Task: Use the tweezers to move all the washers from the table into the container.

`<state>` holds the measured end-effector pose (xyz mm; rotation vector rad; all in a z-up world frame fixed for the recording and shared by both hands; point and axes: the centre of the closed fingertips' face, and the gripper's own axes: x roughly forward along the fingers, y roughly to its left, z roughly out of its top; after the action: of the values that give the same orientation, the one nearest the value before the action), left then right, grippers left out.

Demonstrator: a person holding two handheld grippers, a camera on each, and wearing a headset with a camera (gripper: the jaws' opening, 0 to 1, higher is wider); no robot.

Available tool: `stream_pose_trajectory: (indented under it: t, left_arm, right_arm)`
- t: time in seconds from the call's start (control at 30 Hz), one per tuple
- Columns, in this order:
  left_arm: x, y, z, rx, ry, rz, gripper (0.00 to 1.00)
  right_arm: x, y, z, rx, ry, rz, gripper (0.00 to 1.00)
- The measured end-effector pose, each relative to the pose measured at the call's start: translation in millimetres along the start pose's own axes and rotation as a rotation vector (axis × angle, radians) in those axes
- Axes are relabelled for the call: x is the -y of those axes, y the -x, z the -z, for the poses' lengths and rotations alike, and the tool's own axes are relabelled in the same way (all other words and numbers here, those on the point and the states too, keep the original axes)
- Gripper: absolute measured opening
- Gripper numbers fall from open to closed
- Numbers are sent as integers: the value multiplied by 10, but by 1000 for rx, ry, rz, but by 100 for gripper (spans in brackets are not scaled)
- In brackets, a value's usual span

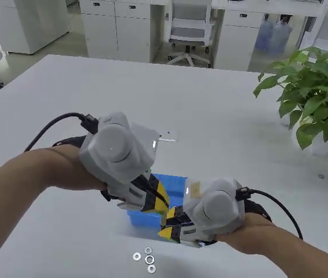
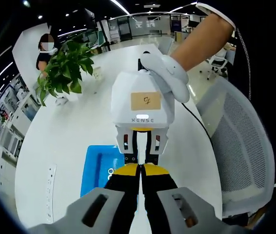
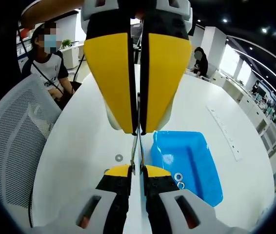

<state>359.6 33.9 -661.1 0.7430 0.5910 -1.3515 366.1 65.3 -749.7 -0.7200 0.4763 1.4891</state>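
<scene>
My two grippers meet tip to tip over the blue container (image 1: 172, 183). The left gripper (image 1: 155, 200) comes in from the left and the right gripper (image 1: 172, 225) from the right. In the right gripper view a thin metal pair of tweezers (image 3: 136, 146) runs from the left gripper's shut yellow jaws down into my right gripper (image 3: 131, 170), whose jaws are also shut on it. Two washers (image 3: 179, 179) lie inside the blue container (image 3: 196, 146). One washer (image 3: 119, 158) lies on the table beside it. Several washers (image 1: 145, 259) lie near the table's front edge.
A potted plant (image 1: 314, 98) stands at the right of the white table. A white power strip (image 3: 223, 126) lies beyond the container. People sit at desks in the background, and an office chair (image 1: 187, 32) stands past the table's far edge.
</scene>
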Motion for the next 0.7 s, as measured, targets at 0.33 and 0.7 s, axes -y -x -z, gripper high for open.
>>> stream_pose_trajectory:
  t: [0.33, 0.7]
  left_arm:
    - [186, -72, 126, 4, 36, 16, 5]
    - [328, -137, 237, 9, 61, 26, 5]
  right_arm:
    - [-203, -121, 72, -10, -1, -38, 12]
    - [-361, -249, 113, 0, -13, -61, 12]
